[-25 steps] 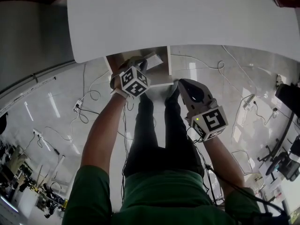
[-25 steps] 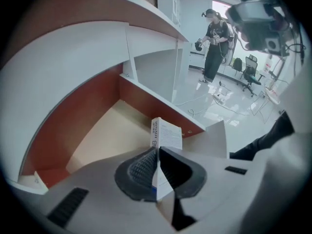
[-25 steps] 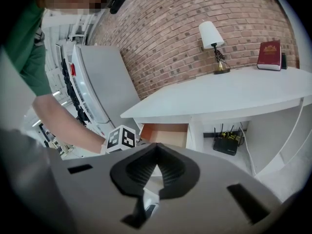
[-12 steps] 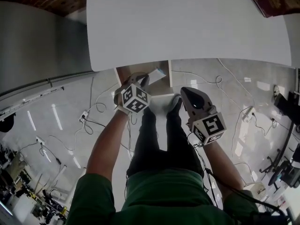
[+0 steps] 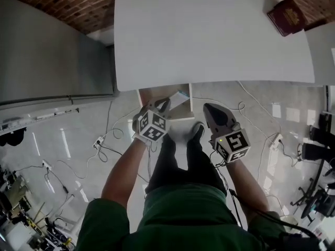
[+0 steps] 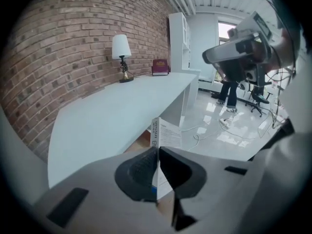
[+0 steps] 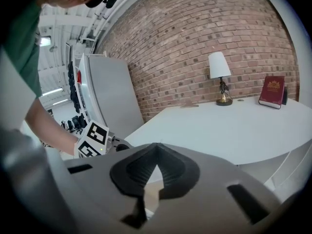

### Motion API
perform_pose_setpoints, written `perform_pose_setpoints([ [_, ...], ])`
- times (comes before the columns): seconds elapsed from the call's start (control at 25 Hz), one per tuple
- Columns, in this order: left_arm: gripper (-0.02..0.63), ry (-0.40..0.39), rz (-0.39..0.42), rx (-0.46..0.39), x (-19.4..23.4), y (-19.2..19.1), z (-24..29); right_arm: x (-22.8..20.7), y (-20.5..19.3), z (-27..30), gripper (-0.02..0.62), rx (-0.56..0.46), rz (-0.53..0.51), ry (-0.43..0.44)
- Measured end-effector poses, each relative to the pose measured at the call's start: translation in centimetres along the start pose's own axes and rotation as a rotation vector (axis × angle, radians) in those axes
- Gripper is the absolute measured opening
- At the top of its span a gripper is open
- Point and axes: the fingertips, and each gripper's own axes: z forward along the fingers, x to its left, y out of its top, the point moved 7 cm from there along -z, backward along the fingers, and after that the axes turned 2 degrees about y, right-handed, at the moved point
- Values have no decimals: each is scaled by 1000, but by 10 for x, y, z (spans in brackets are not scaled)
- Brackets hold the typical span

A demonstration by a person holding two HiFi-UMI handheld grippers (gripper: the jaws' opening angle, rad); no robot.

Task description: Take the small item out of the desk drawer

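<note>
Left claw (image 6: 158, 150) is clamped on the small white box (image 6: 166, 133), whose lower half is hidden between the pads, over the open drawer (image 5: 152, 93) under the counter (image 5: 209, 41). Right claw (image 7: 156, 146) is pressed together, empty, just beside. A red book (image 5: 286, 16) lies on the counter's far corner.

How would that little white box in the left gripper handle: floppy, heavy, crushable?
Probably light and stiff: the small white box sits pinched in the left gripper without sagging. Its thin, cardboard-looking walls might dent under a hard squeeze.
</note>
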Motion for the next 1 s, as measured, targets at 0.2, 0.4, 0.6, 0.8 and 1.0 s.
perform_pose_setpoints([
  [0.2, 21, 36, -47, -54, 7, 18, -34, -7, 26, -15, 3, -43, -1, -42],
  [0.4, 21, 84, -110, -112, 34, 42, -54, -13, 56, -24, 3, -95, -14, -66],
  [0.6, 21, 99, -218, -157, 61, 53, -66, -10, 77, -33, 3, -114, -30, -83],
  [0.8, 21, 65, -310, -196, 82, 71, -67, -13, 95, -37, 3, -133, -57, -115],
  [1.0, 21, 34, -464, -218, 107, 72, -63, -10, 109, -34, 3, -145, -53, -123],
])
